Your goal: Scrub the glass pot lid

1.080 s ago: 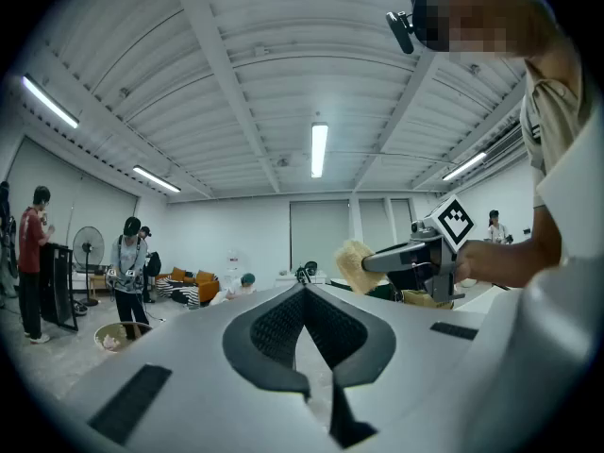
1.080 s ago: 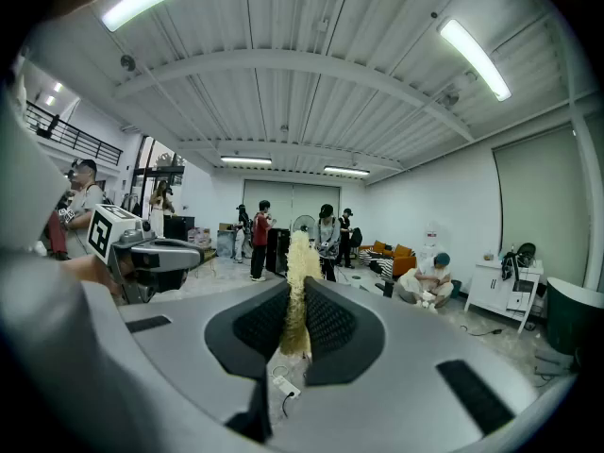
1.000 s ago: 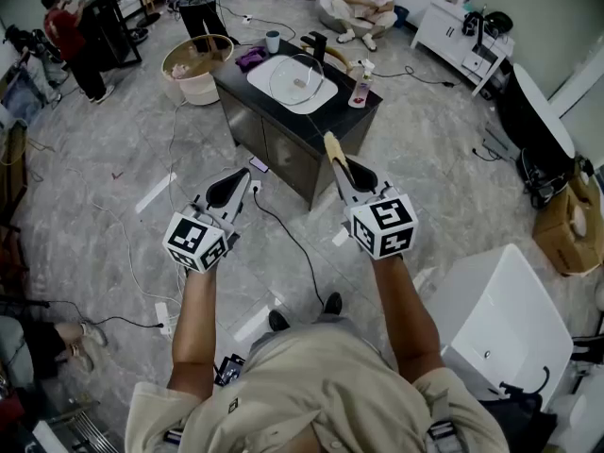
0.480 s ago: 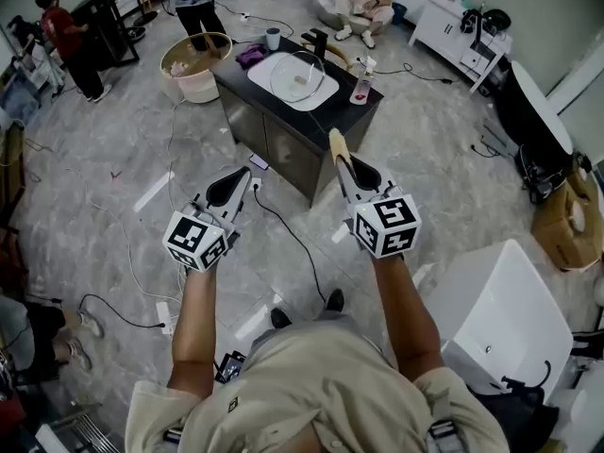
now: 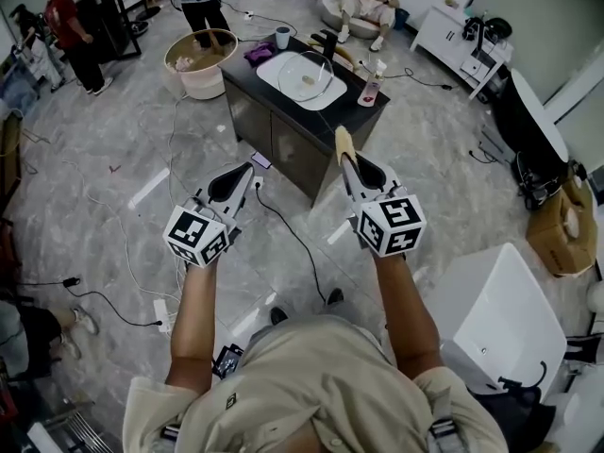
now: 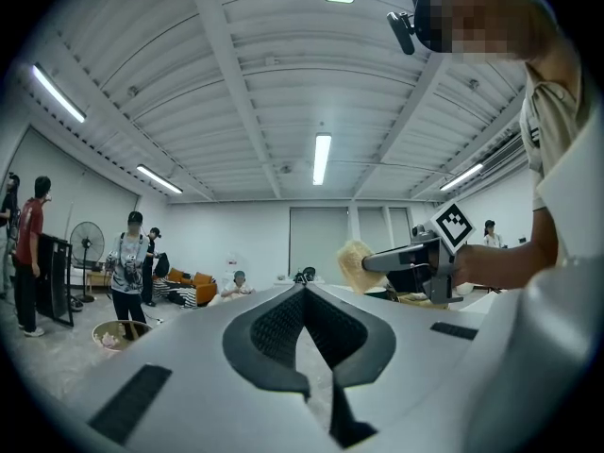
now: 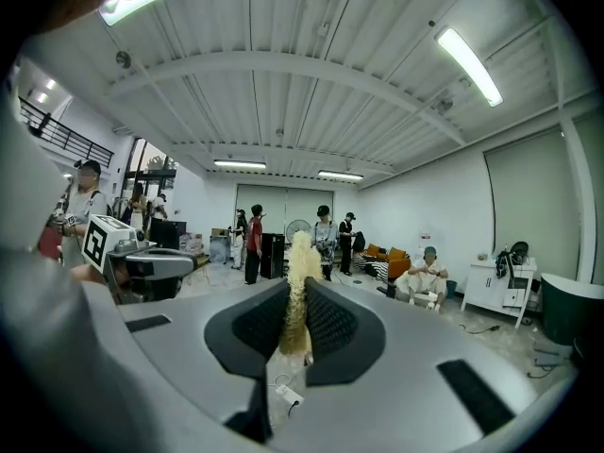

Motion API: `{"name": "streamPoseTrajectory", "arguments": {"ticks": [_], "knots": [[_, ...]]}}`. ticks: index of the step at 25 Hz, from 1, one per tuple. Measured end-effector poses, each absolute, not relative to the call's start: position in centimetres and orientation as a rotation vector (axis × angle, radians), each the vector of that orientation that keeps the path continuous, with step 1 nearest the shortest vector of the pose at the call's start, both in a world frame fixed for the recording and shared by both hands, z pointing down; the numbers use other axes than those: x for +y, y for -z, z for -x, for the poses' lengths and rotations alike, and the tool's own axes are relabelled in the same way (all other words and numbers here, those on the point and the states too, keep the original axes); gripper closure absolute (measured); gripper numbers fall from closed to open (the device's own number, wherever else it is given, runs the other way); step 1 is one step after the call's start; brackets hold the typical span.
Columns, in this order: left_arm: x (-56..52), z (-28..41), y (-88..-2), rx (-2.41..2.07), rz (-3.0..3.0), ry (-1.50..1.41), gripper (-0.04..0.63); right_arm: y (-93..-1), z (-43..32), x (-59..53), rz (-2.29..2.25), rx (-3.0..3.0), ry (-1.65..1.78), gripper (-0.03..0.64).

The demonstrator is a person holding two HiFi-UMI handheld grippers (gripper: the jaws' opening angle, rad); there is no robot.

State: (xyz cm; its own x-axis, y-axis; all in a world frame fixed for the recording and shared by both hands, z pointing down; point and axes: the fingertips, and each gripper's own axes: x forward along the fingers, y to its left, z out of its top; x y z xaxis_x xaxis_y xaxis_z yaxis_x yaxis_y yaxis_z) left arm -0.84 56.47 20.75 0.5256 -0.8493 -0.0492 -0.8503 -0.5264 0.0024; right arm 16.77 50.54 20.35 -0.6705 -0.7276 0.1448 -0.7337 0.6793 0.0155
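Right tool (image 7: pixel 297 289) clamps a yellow sponge (image 7: pixel 300 253) (clearest in its own view); left tool (image 6: pixel 304 291) is closed, empty. Only the head view shows the glass pot lid (image 5: pixel 304 75) on the dark table (image 5: pixel 344 111), well ahead

beige short-sleeved shirt (image 5: pixel 311 385); the grey left gripper (image 5: pixel 251 171) and right gripper (image 5: pixel 348 161) carry black ribbed pads (image 6: pixel 274 328) and white black-marked cubes (image 5: pixel 196 238).

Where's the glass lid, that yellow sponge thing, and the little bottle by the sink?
glass lid (image 5: pixel 304 76), head view, on its domed middle.
yellow sponge (image 7: pixel 300 272), right gripper view, on the middle of its length.
bottle (image 5: pixel 374 88), head view, on its body.
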Motion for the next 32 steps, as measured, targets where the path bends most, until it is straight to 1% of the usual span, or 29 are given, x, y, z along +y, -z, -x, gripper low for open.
{"name": "streamPoseTrajectory", "arguments": {"ticks": [8,19,32], "knots": [[56.0,3.6,-21.7,1.578,2.710,-0.101,0.581,-21.1,-14.4,48.8,-1.164,-2.753,-0.054,0.572],[47.8,6.3,-23.2,1.707,2.662,0.027,0.581,-23.2,-11.8,37.2,-1.090,-2.832,-0.167,0.574],[36.0,4.6,-24.7,1.805,2.637,0.086,0.581,-25.5,-12.2,23.9,-0.980,-2.871,-0.247,0.574]]}}
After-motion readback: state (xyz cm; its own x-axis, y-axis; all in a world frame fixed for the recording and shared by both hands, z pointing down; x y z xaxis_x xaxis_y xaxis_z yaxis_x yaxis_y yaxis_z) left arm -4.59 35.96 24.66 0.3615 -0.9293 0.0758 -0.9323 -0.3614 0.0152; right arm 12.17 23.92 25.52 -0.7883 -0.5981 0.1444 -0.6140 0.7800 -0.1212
